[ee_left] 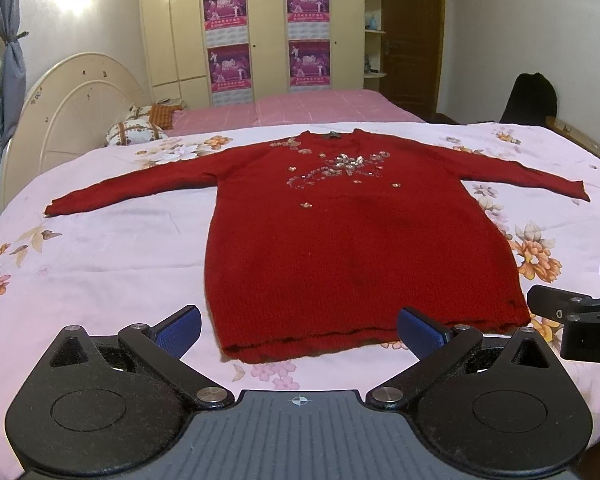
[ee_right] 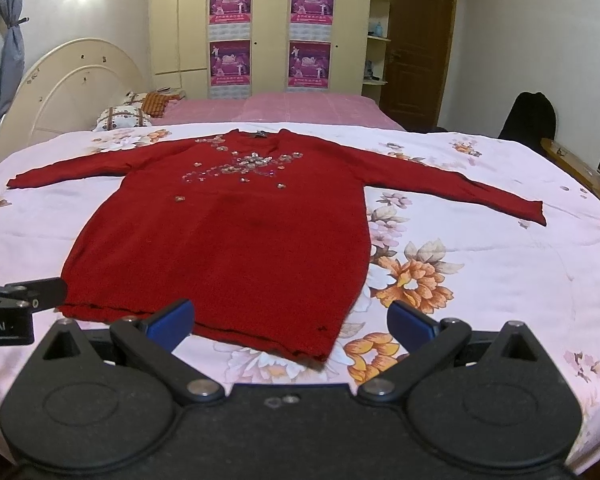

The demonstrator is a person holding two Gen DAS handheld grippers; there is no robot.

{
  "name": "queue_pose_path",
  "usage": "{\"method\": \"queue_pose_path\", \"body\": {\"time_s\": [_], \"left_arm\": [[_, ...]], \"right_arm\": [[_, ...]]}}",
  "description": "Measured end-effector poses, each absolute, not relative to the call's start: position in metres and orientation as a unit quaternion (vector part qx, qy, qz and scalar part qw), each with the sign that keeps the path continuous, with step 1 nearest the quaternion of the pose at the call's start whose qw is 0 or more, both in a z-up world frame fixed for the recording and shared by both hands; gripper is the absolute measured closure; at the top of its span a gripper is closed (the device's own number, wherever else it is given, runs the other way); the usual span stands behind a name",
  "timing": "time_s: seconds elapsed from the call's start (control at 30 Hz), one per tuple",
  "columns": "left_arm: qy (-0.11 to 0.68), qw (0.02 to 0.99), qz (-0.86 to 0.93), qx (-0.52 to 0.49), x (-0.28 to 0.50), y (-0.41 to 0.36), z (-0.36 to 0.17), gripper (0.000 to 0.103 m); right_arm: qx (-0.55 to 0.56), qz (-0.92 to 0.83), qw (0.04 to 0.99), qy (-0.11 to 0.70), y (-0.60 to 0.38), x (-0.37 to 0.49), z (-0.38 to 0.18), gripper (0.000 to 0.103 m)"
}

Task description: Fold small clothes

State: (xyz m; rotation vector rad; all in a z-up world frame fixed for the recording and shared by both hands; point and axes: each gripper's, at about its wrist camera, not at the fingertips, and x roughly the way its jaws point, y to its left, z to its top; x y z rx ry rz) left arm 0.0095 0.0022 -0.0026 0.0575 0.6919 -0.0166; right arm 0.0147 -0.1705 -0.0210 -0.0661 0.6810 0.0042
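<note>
A red knitted sweater point(ee_left: 340, 232) with sequin flowers on the chest lies flat, face up, on a pink floral sheet point(ee_left: 120, 248), both sleeves spread out sideways. It also shows in the right wrist view point(ee_right: 228, 240). My left gripper point(ee_left: 300, 326) is open and empty, just in front of the hem's left part. My right gripper point(ee_right: 290, 320) is open and empty, in front of the hem's right corner. Each gripper shows at the edge of the other's view: the right one point(ee_left: 580, 312), the left one point(ee_right: 16, 296).
The sheet point(ee_right: 480, 260) covers a rounded surface. Behind it is a bed with a pink cover point(ee_left: 300, 108), pillows point(ee_left: 136, 130) and a cream headboard point(ee_left: 72, 112). A wardrobe with posters point(ee_left: 268, 32), a brown door point(ee_left: 412, 36) and a dark chair point(ee_left: 530, 98) stand further back.
</note>
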Motion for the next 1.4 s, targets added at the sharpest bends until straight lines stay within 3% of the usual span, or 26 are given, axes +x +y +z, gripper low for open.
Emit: {"method": "queue_pose_path", "body": {"time_s": [1.4], "left_arm": [[0.343,0.939,-0.008,0.025,0.0139,0.0103,-0.0062,0.0]], "right_arm": [[-0.036,0.009,0.941,0.337,-0.1609,0.0198,-0.0212,0.001]]}}
